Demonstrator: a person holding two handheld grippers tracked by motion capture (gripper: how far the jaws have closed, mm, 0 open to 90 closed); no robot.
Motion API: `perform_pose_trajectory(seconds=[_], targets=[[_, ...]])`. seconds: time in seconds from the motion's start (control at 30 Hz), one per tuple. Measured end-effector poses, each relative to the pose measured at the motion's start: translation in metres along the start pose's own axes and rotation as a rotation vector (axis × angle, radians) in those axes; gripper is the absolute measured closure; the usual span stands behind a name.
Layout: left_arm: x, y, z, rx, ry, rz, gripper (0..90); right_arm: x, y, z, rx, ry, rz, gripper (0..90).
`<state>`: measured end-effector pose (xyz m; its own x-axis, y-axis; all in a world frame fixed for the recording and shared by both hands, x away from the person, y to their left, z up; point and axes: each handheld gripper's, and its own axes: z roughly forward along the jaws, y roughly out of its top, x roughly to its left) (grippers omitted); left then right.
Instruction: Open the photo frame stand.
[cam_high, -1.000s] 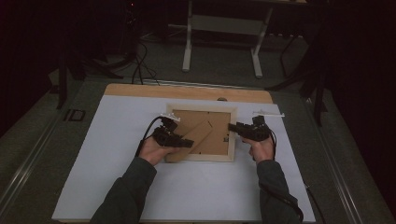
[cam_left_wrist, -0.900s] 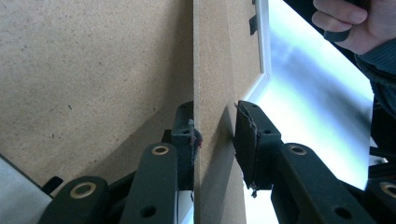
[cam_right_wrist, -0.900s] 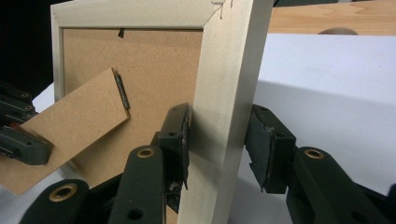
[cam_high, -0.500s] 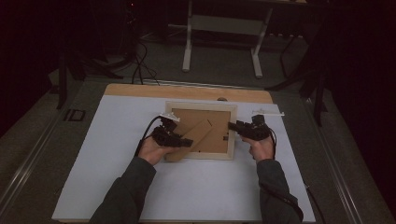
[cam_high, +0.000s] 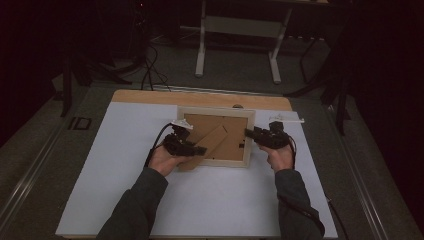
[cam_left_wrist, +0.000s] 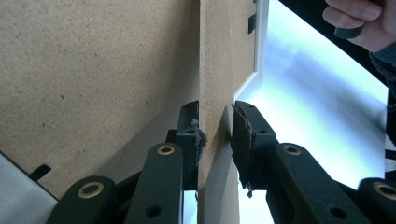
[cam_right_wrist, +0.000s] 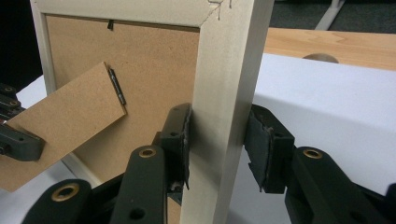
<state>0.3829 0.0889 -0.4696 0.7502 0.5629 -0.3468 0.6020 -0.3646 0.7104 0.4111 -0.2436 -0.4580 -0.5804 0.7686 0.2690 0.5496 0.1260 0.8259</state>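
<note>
A pale wooden picture frame lies face down on the white mat, its brown backing board up. Its hardboard stand leg angles toward the lower left. My left gripper is at the leg's free end. In the left gripper view its jaws have just been closing and both pads meet the leg edge-on. My right gripper sits at the frame's right side. In the right gripper view its jaws are shut across the right rail; the leg shows at left.
The white mat covers a wooden table whose far strip is bare. Beyond it stand a white table base and floor cables. The person's other hand shows in the left gripper view.
</note>
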Motion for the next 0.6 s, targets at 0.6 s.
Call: perform_pose_trajectory(seconds=[0.6], targets=[[-0.0031, 0.0036, 0.0013, -0.015, 0.046, 0.037, 74.1, 0.0007, 0.0052, -0.0021, -0.005, -0.020, -0.023, 61.6]])
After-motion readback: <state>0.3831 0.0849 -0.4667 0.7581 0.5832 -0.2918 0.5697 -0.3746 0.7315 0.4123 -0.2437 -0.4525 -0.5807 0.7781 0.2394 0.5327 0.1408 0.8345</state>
